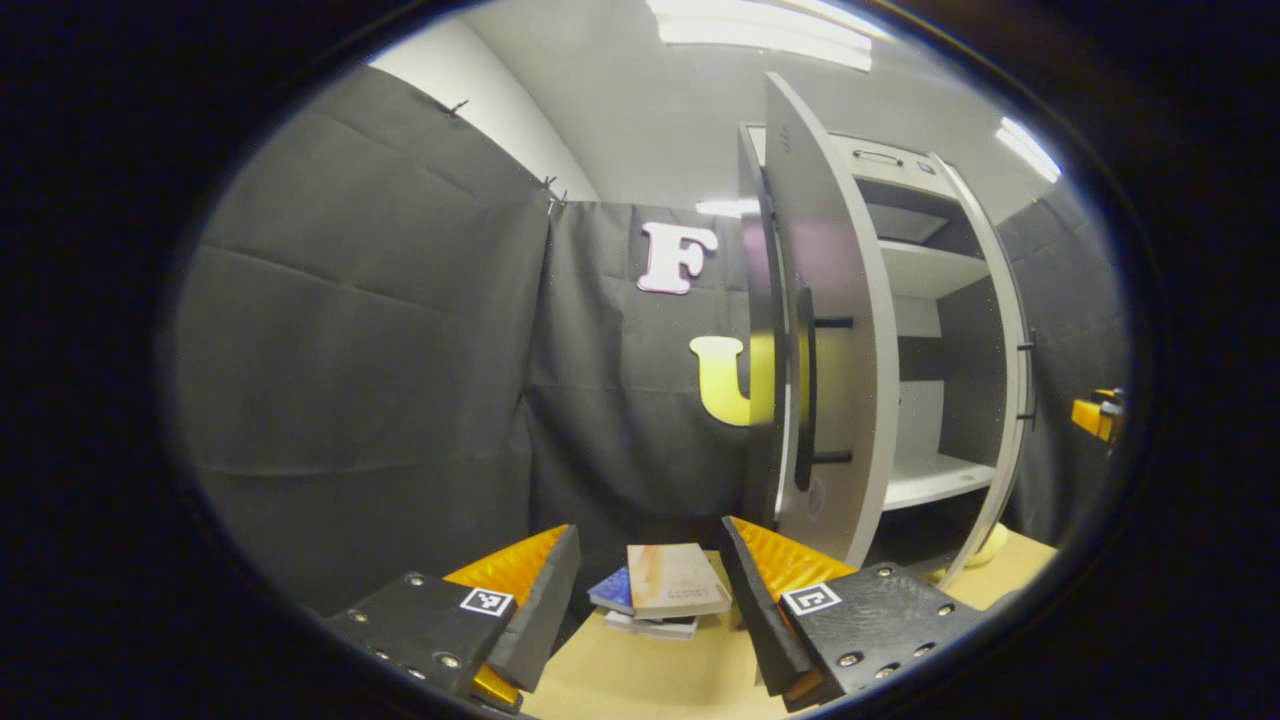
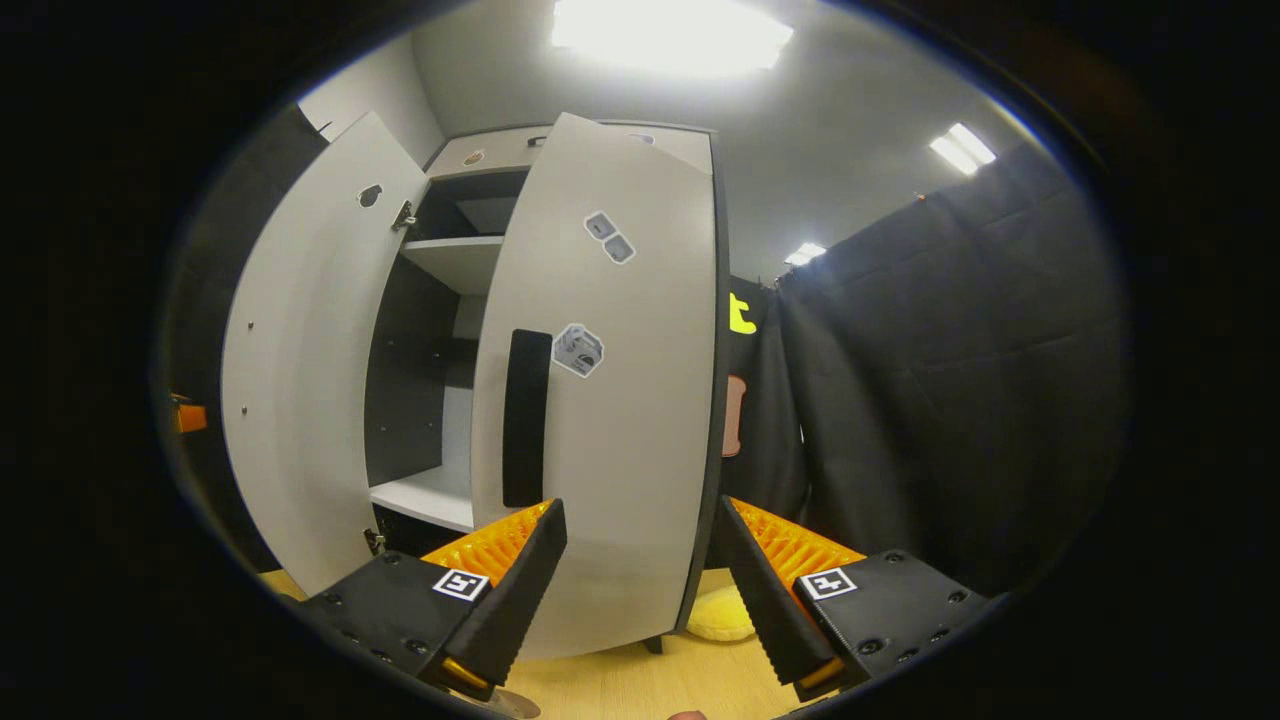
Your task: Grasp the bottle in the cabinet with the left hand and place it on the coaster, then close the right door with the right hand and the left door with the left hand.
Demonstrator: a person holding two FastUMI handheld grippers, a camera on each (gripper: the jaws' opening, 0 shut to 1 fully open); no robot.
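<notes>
In the left gripper view, the left gripper [image 1: 650, 590] sits at 6 o'clock with its fingers spread apart and nothing between them, above the pale wooden worktop [image 1: 650, 680]. Just past the fingertips, a small stack of books [image 1: 665, 590] lies on the worktop. Beyond it, toward 1 o'clock, the cabinet [image 1: 930, 330] stands with both doors swung out; its left door [image 1: 830, 330] shows edge-on with a dark bar handle, and the right door [image 1: 1010, 350] hangs open at 3 o'clock. The shelves seen between the doors look bare, and I cannot tell where the bottle or coaster is. A yellow rounded thing [image 1: 990, 545] lies on the worktop at the cabinet's foot, about 4 o'clock. At the far 3 o'clock edge, part of the other gripper [image 1: 1098, 415] peeks in. In the right gripper view, the right gripper [image 2: 640, 570] is at 6 o'clock, fingers likewise parted and holding nothing, close in front of the right door [image 2: 620, 400], whose dark handle [image 2: 525, 415] is at about 11 o'clock from the fingertips. The left door [image 2: 300, 380] stands open at 9 o'clock, with shelves between.
</notes>
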